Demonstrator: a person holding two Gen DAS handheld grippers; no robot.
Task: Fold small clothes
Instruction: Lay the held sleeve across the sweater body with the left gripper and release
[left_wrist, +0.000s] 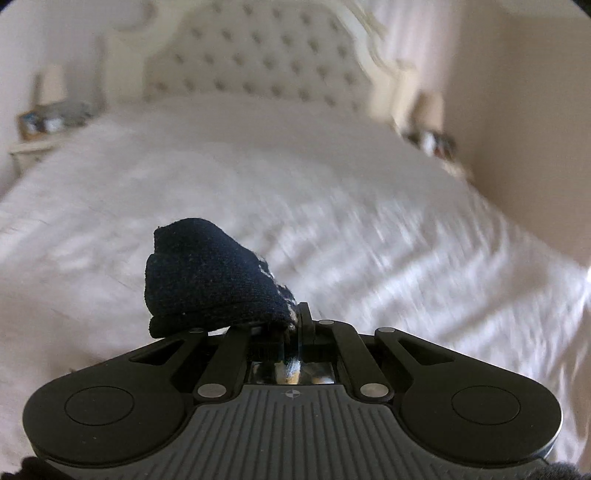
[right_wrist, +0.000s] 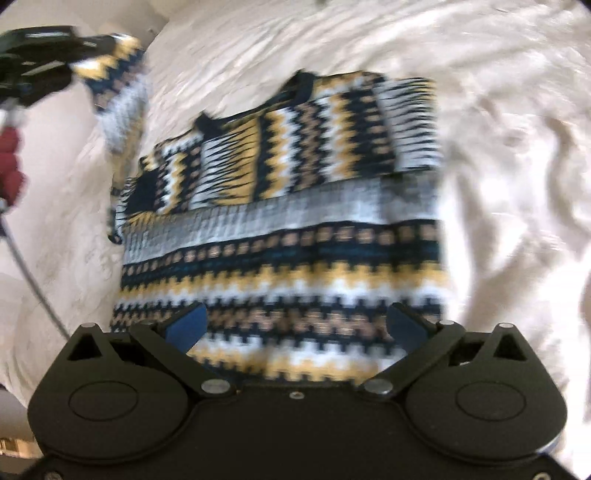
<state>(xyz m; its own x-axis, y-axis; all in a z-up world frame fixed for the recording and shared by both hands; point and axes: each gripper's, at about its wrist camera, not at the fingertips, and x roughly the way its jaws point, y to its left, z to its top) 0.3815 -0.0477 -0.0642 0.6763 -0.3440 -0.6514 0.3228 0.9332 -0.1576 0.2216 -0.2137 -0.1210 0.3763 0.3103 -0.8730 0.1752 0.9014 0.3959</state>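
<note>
On the white bedspread (right_wrist: 498, 129) lies a knitted sweater (right_wrist: 288, 221), spread mostly flat with its hem toward the right-wrist camera. Its pattern runs in zigzag and dotted bands of navy, white, mustard yellow, tan and teal, with a grey-and-white ribbed-looking stripe across the middle. The upper part shows the same bands turned sideways, where one sleeve seems folded across the chest; blur hides the exact layering. A dark navy collar edge shows at the top.

The other sleeve (right_wrist: 118, 74) is lifted off the bed at upper left, pinched by the left gripper (right_wrist: 79, 55). In the left wrist view that gripper's (left_wrist: 295, 325) jaws are pressed together on the sleeve's navy cuff (left_wrist: 207, 280), which bunches up in front of a tufted headboard (left_wrist: 255, 55).

The right gripper (right_wrist: 295, 325) hovers over the sweater's hem with its blue pads (right_wrist: 186, 325) spread wide, nothing between them.

No brand, label or readable writing shows on the sweater.
</note>
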